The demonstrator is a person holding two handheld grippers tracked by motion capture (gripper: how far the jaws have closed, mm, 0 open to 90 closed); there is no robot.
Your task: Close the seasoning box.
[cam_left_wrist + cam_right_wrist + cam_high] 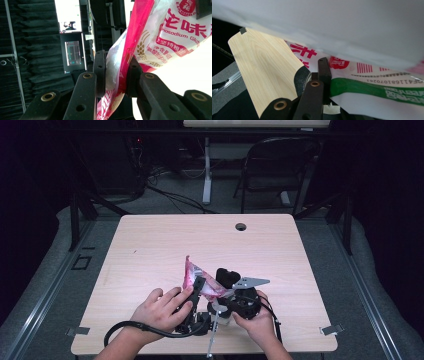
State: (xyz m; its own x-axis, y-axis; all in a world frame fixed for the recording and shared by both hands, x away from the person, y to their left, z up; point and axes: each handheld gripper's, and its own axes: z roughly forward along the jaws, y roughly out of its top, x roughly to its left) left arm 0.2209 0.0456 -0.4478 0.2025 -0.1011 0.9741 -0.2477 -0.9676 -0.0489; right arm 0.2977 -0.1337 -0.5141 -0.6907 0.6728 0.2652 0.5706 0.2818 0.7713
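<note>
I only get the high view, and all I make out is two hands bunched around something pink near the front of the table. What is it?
Observer: A plastic bag of white powder, printed in red with Chinese characters and the English words "monosodium glutamate".
Operator: Is the left gripper actually gripping it?
Observer: Yes. In the left gripper view the left gripper has its two jaws pressed on the bag's pink sealed edge, one jaw on each side.
Operator: And the right one?
Observer: The right gripper is shut on the bag too, pinching the film next to a green printed band on its other face.
</note>
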